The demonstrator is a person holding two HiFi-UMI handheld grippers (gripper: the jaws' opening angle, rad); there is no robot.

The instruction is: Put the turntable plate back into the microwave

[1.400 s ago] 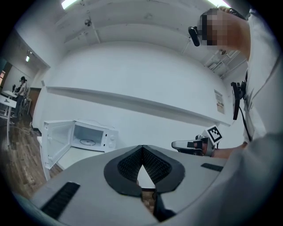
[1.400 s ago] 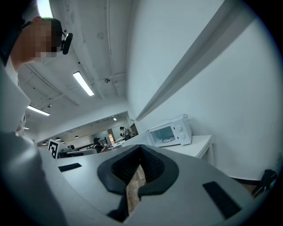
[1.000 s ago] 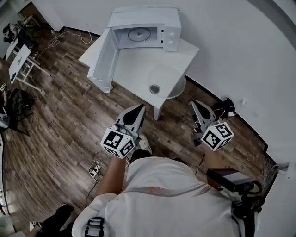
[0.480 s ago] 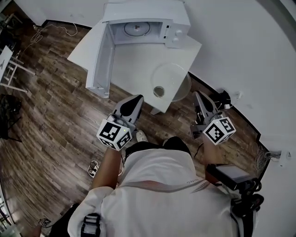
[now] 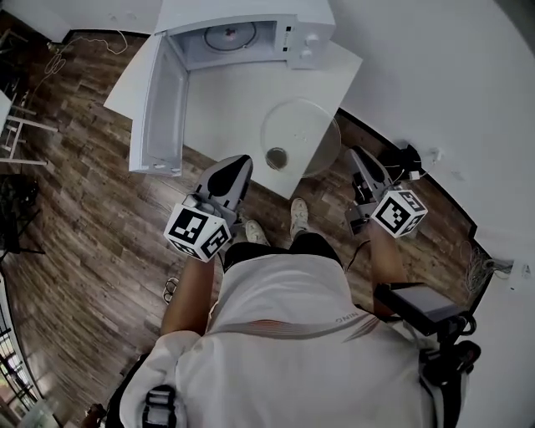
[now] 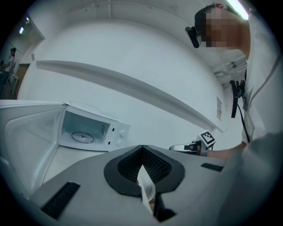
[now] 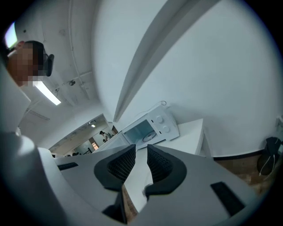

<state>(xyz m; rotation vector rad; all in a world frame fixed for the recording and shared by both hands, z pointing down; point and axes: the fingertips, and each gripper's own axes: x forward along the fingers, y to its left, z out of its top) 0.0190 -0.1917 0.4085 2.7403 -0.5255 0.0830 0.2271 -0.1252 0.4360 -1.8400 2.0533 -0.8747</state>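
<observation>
wood-plank floor (image 5: 84, 226) runs under a white table (image 5: 226, 100) pushed toward a white wall. at the table's far end stands the microwave (image 5: 251, 21), its door (image 5: 159, 104) swung fully open to the left; a ring (image 5: 230, 35) lies on the floor of the cavity. the plate (image 5: 305, 125), clear glass and round, lies flat on the table's near right part, in front of the microwave and outside it, its right rim reaching past the table edge. a small dark round spot (image 5: 276, 157) shows at its near rim.

the person stands at the near end of the table, shoes (image 5: 298, 216) just short of it. the left gripper (image 5: 236, 163) hangs at the near table edge, left of the plate and apart from it; its jaws meet at the tips with nothing between them. the right gripper (image 5: 359, 156) hangs just off the plate's right rim, beyond the table edge, not touching it. its jaws have just been opening and stand a narrow gap apart, with nothing between them. both grippers point roughly toward the microwave.
</observation>
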